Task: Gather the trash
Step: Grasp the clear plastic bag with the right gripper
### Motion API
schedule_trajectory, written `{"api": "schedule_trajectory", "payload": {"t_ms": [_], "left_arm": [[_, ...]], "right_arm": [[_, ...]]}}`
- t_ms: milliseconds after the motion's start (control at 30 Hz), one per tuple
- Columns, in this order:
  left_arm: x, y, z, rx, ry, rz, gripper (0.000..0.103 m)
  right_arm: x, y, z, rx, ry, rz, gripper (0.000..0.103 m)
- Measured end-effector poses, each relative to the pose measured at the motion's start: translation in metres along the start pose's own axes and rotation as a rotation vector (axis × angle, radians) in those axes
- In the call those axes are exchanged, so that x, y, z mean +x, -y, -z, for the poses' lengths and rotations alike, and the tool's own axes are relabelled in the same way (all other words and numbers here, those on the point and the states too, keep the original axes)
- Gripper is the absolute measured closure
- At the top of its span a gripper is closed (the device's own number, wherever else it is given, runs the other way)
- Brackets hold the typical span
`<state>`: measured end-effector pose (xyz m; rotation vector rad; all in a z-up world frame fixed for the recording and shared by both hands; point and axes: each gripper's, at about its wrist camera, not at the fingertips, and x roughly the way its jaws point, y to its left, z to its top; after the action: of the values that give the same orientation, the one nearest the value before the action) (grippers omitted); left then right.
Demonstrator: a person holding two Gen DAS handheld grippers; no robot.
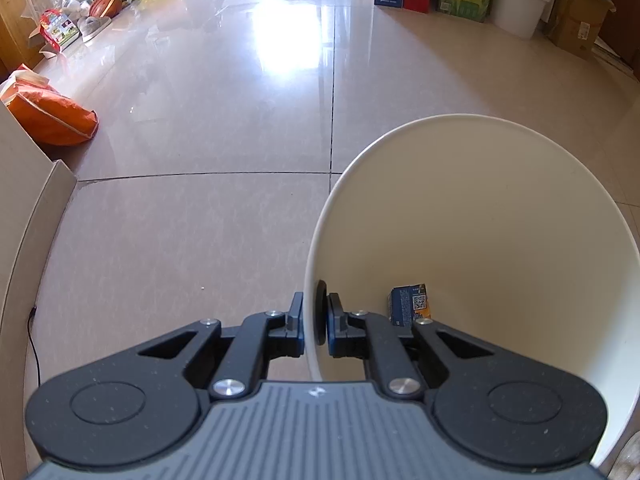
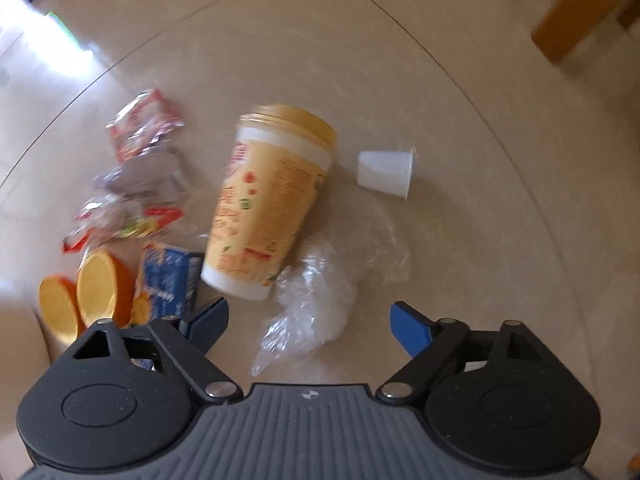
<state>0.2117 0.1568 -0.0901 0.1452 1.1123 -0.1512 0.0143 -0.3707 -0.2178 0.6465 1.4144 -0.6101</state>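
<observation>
A lived-in home, glossy beige tiled floor, cardboard boxes and a white bucket along the far wall, basketball, slippers, wooden cabinets at the left edge

Glossy floor tiles, a smooth matt plastic bin, crinkled clear plastic bag, a paper cup.

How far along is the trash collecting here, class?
Done: one blue carton lies inside the white bin. In hand: the left tool grips the bin's rim; the right tool hangs open. Left: yellow cup, white cup, plastic bag, wrappers, orange peels.
</observation>
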Motion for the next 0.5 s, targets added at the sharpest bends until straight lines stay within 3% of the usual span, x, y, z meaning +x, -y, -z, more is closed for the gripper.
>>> {"api": "schedule_trajectory", "payload": {"t_ms": [333, 500], "left_arm": [[-0.001, 0.000, 0.000, 0.000, -0.002, -0.003, 0.094], [-0.001, 0.001, -0.001, -0.003, -0.003, -0.005, 0.094]], "right_arm": [[0.042, 0.005, -0.009, 0.065, 0.006, 0.026, 0.021], [0.057, 0.003, -0.012, 0.066, 0.002, 0.035, 0.035]]}}
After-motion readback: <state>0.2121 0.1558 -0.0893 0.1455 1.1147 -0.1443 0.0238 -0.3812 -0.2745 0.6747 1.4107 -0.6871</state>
